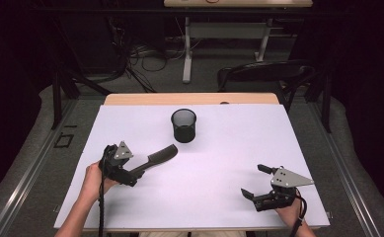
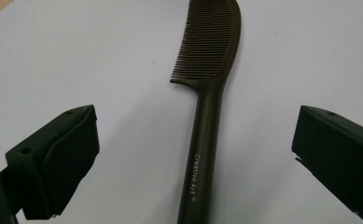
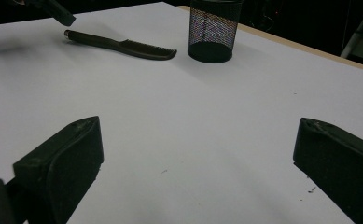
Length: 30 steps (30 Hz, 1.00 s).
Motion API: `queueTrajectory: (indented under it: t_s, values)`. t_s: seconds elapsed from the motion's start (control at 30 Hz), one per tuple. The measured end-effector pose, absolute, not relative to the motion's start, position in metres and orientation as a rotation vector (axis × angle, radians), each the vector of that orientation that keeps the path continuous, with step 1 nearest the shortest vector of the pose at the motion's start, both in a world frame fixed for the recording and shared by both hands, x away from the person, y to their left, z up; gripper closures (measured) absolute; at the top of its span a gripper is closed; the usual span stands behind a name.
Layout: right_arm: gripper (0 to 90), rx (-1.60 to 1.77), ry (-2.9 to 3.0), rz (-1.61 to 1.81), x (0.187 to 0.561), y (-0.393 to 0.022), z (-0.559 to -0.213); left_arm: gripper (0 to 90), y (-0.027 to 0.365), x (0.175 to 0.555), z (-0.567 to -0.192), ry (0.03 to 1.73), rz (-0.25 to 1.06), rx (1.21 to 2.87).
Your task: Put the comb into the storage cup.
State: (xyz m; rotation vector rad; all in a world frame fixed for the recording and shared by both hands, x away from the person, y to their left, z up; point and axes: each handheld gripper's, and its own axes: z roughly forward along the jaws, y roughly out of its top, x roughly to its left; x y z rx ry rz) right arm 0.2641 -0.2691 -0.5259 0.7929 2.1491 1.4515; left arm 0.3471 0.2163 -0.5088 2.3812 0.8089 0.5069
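The comb [image 2: 206, 140] handle reads "Creative Art" — white lettering (lengthwise).

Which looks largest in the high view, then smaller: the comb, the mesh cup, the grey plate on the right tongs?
1. Comb, the longest shape.
2. Mesh cup, shorter but wider.
3. Grey plate on the right tongs; close to the cup in extent, so these two are uncertain.

right gripper [image 3: 195, 154]: jaws spread wide, nothing between them, over bare white table [image 3: 207, 121] | comb [image 3: 121, 45]: dark, lying flat far off at upper left, teeth end toward mesh cup | mesh cup [image 3: 214, 30]: black, upright, just beside comb tip | left gripper [image 3: 58, 11]: jaw tip above comb handle
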Motion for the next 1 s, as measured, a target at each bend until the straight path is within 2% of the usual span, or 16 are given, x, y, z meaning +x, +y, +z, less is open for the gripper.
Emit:
queueTrajectory:
  t_s: [1.0]
  values:
    - [1.3,0.792,2.17,1.451,0.265,-0.268,-0.526,0.7,0.194,0.359,-0.507,0.756,0.413,2.527]
